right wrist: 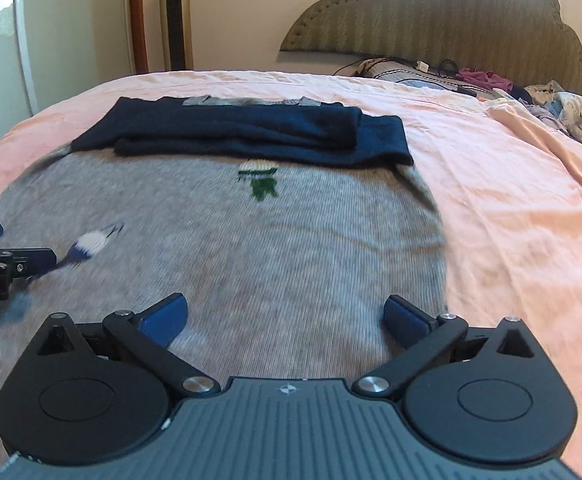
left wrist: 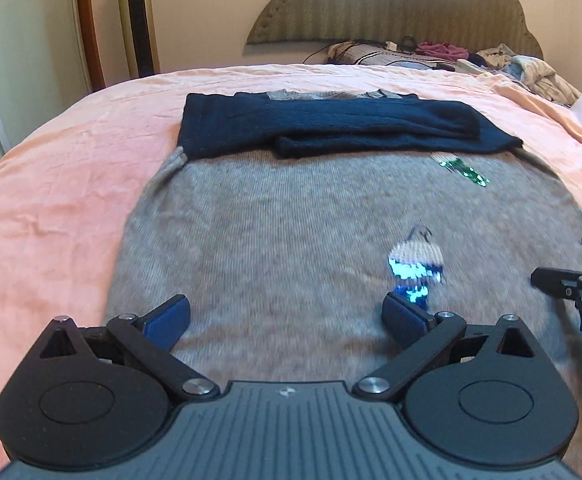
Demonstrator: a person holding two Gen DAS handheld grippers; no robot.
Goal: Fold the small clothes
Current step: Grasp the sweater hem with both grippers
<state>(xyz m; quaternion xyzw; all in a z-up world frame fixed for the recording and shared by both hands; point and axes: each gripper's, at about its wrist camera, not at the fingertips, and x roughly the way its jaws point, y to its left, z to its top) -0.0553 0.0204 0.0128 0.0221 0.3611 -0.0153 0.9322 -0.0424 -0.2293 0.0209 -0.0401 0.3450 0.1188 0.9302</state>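
Both hand-held grippers, left (left wrist: pixel 285 316) & right (right wrist: pixel 285 314), wide open, empty, low over grey sweater (left wrist: pixel 291 220); sleeves (left wrist: pixel 331 128) folded at frame top. Next prob.: grab hem, fold up.

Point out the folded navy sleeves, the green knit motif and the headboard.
navy sleeves (right wrist: pixel 251 132): right wrist view, middle of the folded stack.
green knit motif (right wrist: pixel 263 188): right wrist view, its green lower part.
headboard (right wrist: pixel 431 16): right wrist view, centre of the padded panel.
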